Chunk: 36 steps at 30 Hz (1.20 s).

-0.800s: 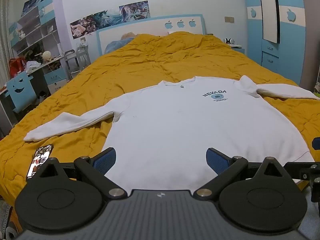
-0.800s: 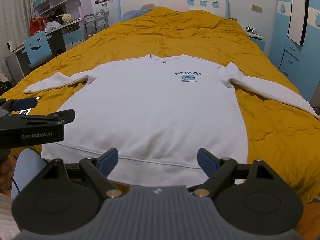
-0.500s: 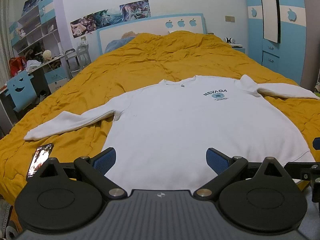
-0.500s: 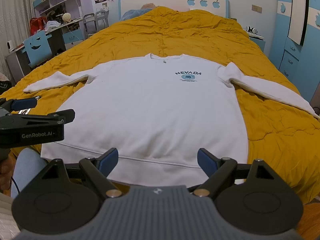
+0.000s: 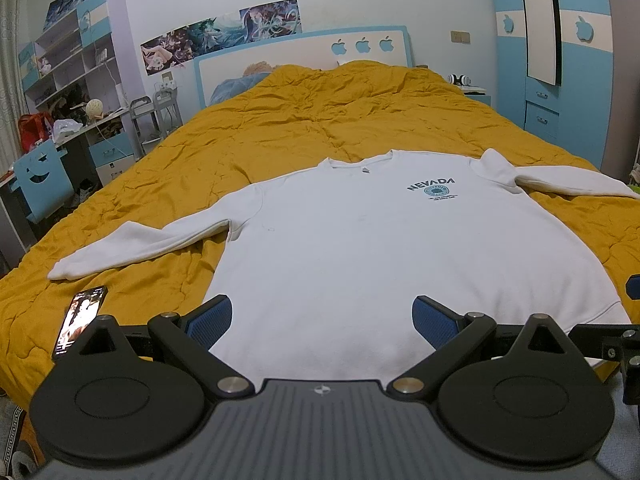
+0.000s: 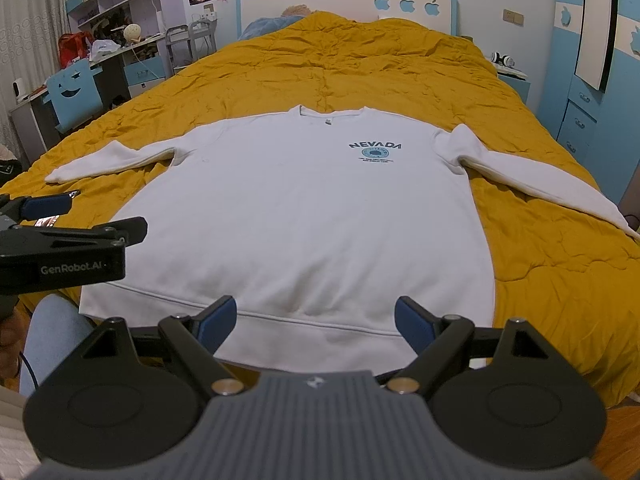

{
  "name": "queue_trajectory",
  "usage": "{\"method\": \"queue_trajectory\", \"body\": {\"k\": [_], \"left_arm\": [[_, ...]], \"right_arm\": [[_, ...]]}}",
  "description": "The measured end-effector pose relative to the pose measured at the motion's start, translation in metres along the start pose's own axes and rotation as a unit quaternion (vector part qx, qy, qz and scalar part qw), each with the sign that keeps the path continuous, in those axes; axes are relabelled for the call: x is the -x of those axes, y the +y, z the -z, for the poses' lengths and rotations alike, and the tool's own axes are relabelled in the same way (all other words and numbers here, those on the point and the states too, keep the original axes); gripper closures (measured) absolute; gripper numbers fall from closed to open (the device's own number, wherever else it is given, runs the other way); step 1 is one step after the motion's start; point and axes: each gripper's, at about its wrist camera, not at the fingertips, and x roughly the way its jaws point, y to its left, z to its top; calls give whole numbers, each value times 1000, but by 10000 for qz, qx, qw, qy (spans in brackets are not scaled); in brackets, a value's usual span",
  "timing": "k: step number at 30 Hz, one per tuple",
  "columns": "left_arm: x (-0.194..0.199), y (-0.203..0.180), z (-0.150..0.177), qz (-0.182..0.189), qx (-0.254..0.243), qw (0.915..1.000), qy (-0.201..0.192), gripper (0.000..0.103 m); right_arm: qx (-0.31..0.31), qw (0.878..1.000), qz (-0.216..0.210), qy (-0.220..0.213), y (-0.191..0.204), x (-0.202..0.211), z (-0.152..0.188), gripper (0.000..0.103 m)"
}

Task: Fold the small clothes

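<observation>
Almost nothing has moved since the earlier frames: both views hold the same framing, with only a slight drift of the left wrist view. White sweatshirt [image 6: 304, 216] lies flat and face up on the yellow quilt [image 6: 360, 64], "NEVADA" print [image 6: 375, 150] showing, collar toward the headboard [image 6: 348, 0], hem [image 6: 280, 318] at the near edge of the bed. Both sleeves are spread outward, the left sleeve [image 5: 140, 240] ending near a phone [image 5: 80, 320] that lies on the quilt, the right sleeve [image 6: 540, 188] reaching toward the wardrobe side. Left gripper [image 5: 322, 316] and right gripper [image 6: 316, 320] hover just short of the hem, jaws spread wide on each, pinching nothing and touching no cloth. Judged from this layout, the garment is smoothed and laid out but no fold has been made: sleeves remain to be brought in, then the body doubled over. Desk and shelves [image 5: 68, 80] stand well apart at the left of the room
</observation>
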Motion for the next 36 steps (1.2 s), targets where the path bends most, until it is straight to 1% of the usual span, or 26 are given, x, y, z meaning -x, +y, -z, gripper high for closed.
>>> {"method": "queue_trajectory", "body": {"k": [21, 26, 29, 32, 34, 36], "left_arm": [[-1, 2, 4, 1, 8, 10000, 28, 0], [-6, 5, 4, 17, 21, 10000, 69, 0], [-11, 6, 0, -38, 15, 10000, 41, 0], [-22, 14, -4, -11, 51, 10000, 9, 0], [-30, 26, -10, 96, 112, 9999, -14, 0], [-38, 41, -16, 125, 275, 9995, -103, 0]], "right_arm": [[-9, 10000, -8, 53, 1, -1, -2, 21], [1, 10000, -27, 66, 1, -1, -1, 21], [9, 10000, -50, 80, 0, -4, -7, 21], [-36, 9999, -112, -8, -4, -9, -13, 21], [-11, 9997, -154, -211, -9, -13, -19, 21], [38, 9990, -119, -423, -14, -16, -28, 21]]}}
